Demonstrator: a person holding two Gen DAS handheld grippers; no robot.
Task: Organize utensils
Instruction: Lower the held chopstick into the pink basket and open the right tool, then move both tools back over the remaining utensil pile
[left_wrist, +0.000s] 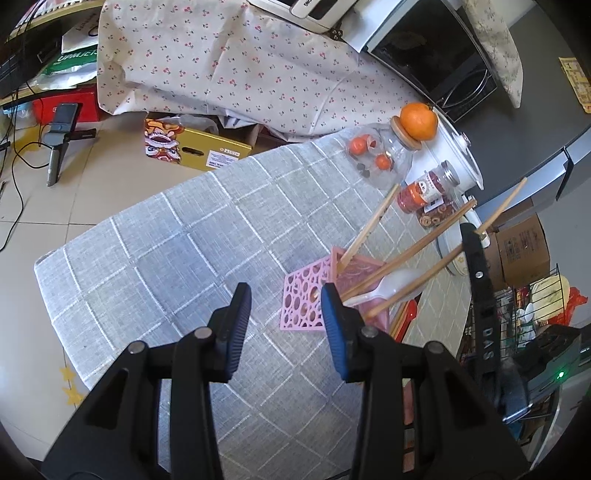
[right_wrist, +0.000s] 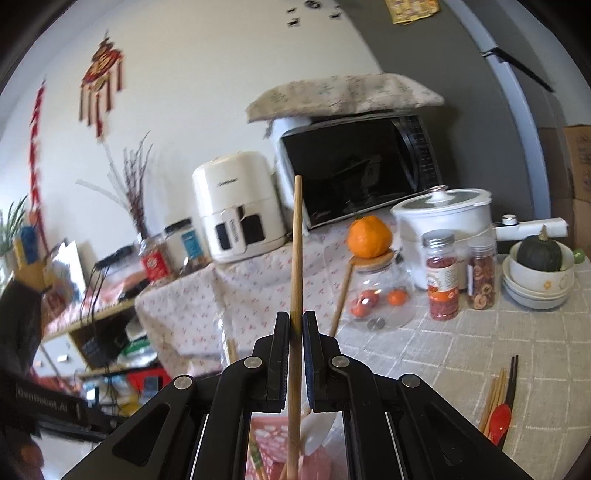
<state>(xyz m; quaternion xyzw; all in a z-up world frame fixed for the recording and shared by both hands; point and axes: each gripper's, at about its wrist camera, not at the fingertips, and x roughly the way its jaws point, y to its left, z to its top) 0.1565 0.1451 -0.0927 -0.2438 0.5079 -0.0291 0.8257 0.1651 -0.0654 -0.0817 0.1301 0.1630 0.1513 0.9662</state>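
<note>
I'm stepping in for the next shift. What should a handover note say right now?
Right gripper: shut on a chopstick above the pink holder.
Left gripper: open, empty, beside the holder.
Done: two chopsticks and a white spoon stand in the holder.
Left: drop the held chopstick in, then the loose chopsticks and red spoon on the table.

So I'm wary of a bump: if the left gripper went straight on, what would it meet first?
Probably just the grey checked tablecloth; the left gripper points at bare cloth, left of the pink holder.
</note>
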